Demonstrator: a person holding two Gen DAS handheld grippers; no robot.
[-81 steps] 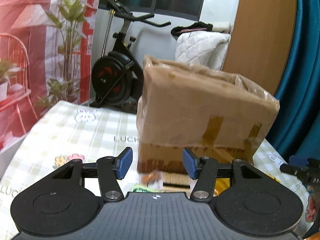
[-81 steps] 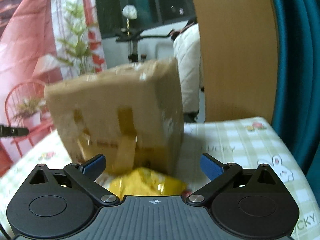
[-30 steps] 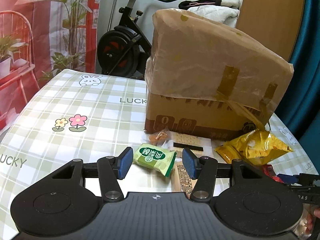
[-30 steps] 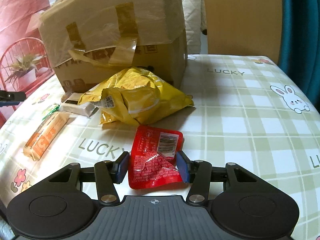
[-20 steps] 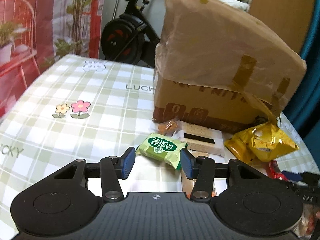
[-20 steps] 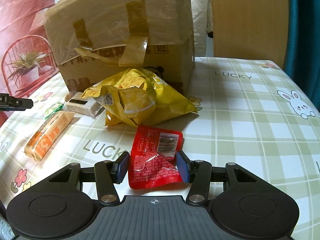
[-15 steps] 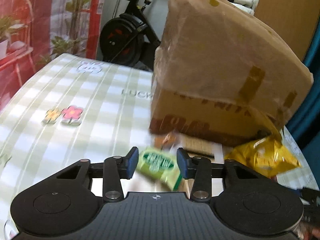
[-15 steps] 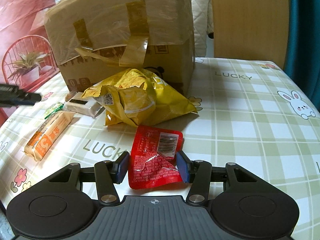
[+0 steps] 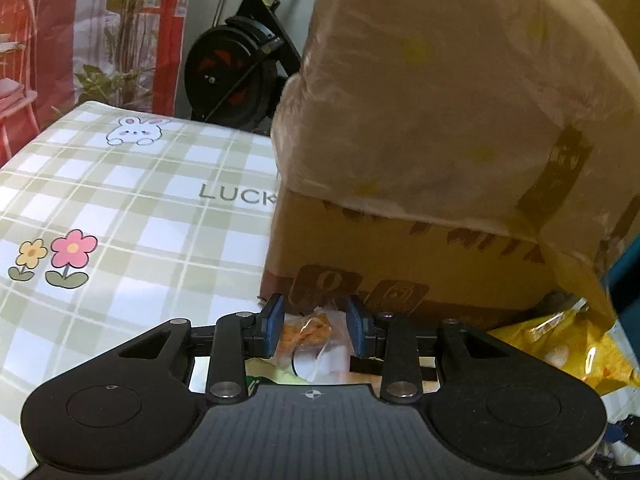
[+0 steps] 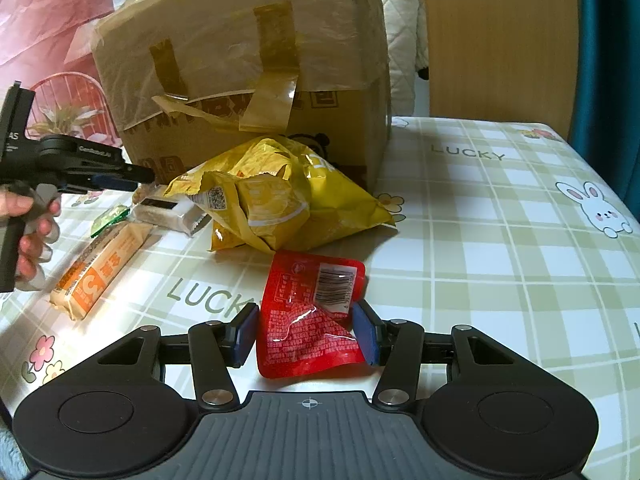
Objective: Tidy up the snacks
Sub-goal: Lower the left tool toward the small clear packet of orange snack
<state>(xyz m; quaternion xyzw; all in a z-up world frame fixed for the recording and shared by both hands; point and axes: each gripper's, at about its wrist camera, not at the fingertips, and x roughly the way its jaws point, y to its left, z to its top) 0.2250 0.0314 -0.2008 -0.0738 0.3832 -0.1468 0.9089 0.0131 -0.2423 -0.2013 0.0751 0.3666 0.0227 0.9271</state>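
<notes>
In the left wrist view my left gripper (image 9: 316,330) has its blue pads close on either side of a small clear packet of orange snacks (image 9: 308,330) lying at the foot of the taped cardboard box (image 9: 440,168). In the right wrist view my right gripper (image 10: 306,332) is shut on a red foil pouch (image 10: 310,312) that rests on the checked tablecloth (image 10: 500,240). A crumpled yellow chip bag (image 10: 280,196) lies just beyond it, against the box (image 10: 248,64). The left gripper (image 10: 120,178) also shows there at the far left.
An orange wrapped bar (image 10: 100,268), a white wrapped biscuit (image 10: 168,212) and a green packet (image 10: 108,218) lie left of the yellow bag. The green packet (image 9: 276,378) sits under my left gripper. An exercise bike (image 9: 236,60) stands behind the table.
My left gripper moved forward past the green packet to the box's foot and narrowed around the small orange snack packet. My right gripper stays still, holding the red pouch.
</notes>
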